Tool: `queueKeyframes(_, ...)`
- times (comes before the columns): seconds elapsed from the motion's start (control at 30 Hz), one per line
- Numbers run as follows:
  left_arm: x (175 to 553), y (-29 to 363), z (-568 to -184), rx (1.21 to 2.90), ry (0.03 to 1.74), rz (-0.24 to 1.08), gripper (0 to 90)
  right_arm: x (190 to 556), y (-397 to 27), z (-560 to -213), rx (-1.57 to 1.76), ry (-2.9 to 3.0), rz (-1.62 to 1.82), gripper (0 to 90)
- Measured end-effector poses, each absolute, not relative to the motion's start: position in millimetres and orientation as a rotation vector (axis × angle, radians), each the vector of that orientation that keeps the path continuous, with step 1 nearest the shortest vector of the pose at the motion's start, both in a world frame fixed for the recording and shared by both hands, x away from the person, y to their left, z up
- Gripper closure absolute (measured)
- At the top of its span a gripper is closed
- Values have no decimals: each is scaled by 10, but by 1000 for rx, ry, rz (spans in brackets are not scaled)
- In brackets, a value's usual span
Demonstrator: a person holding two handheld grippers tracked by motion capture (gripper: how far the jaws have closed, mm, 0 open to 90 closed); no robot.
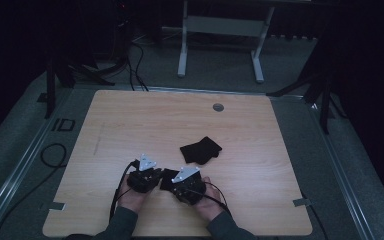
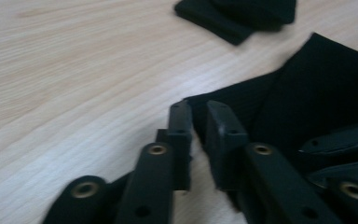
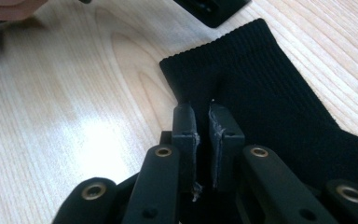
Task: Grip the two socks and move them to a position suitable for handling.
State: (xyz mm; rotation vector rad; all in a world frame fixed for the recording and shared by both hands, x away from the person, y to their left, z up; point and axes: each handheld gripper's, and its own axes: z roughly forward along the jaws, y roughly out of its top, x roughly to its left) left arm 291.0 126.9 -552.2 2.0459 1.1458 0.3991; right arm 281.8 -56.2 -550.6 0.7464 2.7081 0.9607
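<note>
On the desk (image 1: 130, 120), near its front edge, a sock (image 1: 168, 178) lies flat between the 2 tools. The left tool (image 1: 152, 176) sits at its left side, the right tool (image 1: 180, 184) just at its right. A folded pile of socks (image 1: 200, 150) lies behind them, slightly to the right, apart from the flat sock.

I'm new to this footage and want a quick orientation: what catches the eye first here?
Two hands meet near the table's front edge, the left hand-held gripper and right hand-held gripper both pinching the edge of a black sock lying flat between them. Just beyond, towards the middle of the table, sits a folded black sock.
</note>
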Motion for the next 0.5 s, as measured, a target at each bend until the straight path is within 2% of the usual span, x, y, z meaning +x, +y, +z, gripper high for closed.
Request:
queueKeyframes(0.1, 2900, 1219, -5530, 2062, 1121, 392, 896, 2803, -558, -5508, 738, 2706, 959, 820)
queueKeyframes(0.5, 2883, 1094, -5558, 2175, 1079, 455, 900, 2808, -573, -5500, 754, 2701, 981, 836)
